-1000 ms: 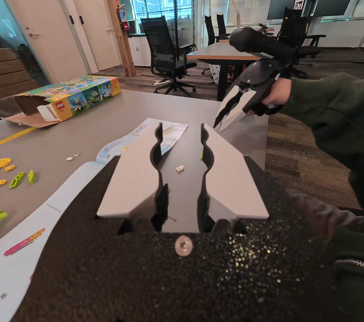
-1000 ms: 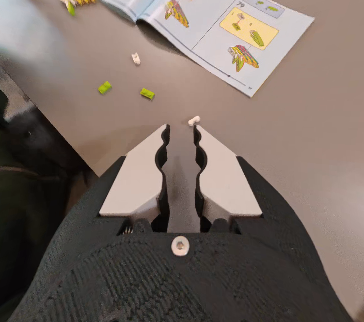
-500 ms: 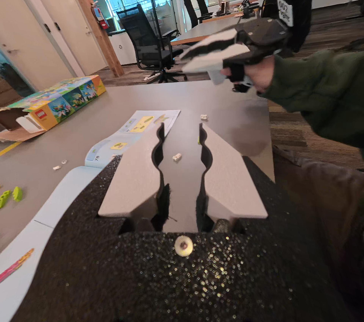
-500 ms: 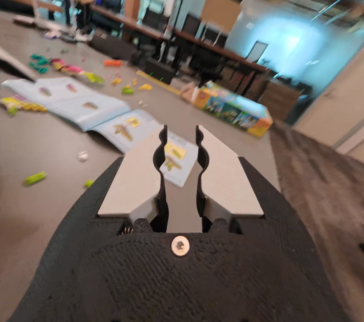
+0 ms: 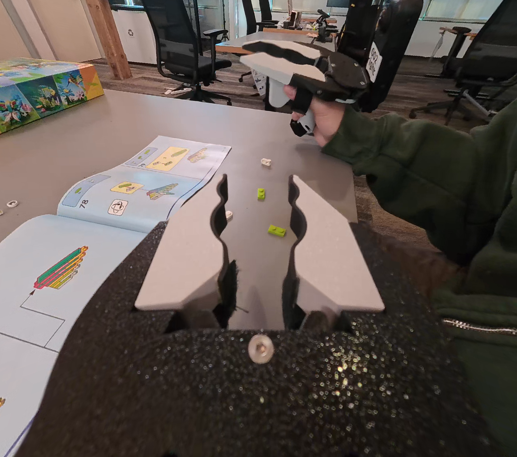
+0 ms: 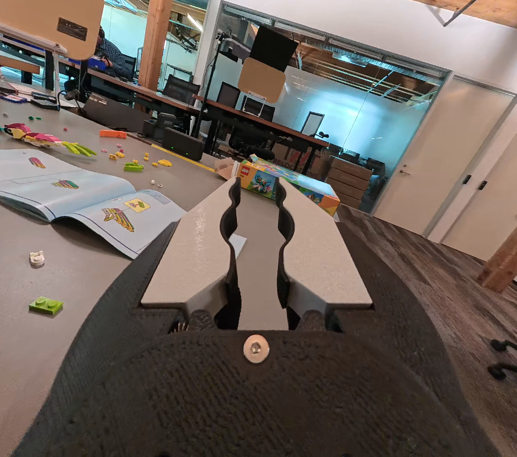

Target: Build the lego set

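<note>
My left gripper (image 5: pixel 257 180) is open and empty, low over the grey table (image 5: pixel 84 130). Two lime green plates (image 5: pixel 261 194) (image 5: pixel 277 230) lie on the table between its fingers. A small white piece (image 5: pixel 228 215) lies by the left finger, and another white piece (image 5: pixel 265 161) lies farther off. The open instruction booklet (image 5: pixel 140 186) lies to the left. My right gripper (image 6: pixel 257 183) is open and empty, held level above the table's right edge; it also shows in the left wrist view (image 5: pixel 244 52). A green plate (image 6: pixel 46 305) and a white piece (image 6: pixel 37 259) lie to its left.
The lego box (image 6: pixel 279 183) lies at the table's far end. A partly built pink and yellow bird (image 6: pixel 30 135), an orange separator tool (image 6: pixel 112 133) and several loose pieces (image 6: pixel 134 163) lie beyond the booklet (image 6: pixel 84 203). Office chairs (image 5: pixel 179 38) stand past the table. Left tips to right tips: about 20 cm. My left tips are roughly 8 cm from the white piece (image 6: pixel 37 259).
The right gripper has lifted from pointing down at the table to level, above the right edge. The left gripper has moved forward over the green plates.
</note>
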Motion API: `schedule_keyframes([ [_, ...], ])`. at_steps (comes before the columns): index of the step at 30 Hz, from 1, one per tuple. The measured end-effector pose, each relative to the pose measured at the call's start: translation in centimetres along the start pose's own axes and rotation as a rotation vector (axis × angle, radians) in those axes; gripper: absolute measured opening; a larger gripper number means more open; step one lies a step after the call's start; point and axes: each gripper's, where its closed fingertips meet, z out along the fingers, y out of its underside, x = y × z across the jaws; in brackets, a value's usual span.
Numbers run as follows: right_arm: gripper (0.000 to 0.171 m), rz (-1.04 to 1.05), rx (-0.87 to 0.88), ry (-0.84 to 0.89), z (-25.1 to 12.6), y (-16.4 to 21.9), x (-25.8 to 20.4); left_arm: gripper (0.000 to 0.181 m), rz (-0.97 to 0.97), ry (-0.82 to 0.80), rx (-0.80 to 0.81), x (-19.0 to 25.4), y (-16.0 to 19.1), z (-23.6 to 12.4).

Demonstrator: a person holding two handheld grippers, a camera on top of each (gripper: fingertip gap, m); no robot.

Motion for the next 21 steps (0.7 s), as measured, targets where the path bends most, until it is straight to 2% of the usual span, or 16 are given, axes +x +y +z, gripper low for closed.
schedule_keyframes([
  [1, 0.023, -0.008, -0.001, -0.007, 0.05, 0.01, -0.18, 0.041, 0.008, -0.001, -0.005, 0.06, 0.06, 0.05],
  [8, 0.022, -0.07, -0.014, -0.024, 0.19, 0.05, -0.98, 0.04, 0.028, -0.002, -0.01, 0.21, 0.13, 0.09],
  [21, 0.021, -0.04, -0.028, -0.031, 0.26, 0.36, -0.93, 0.04, 0.022, -0.009, 0.003, 0.09, -0.03, -0.07],
])
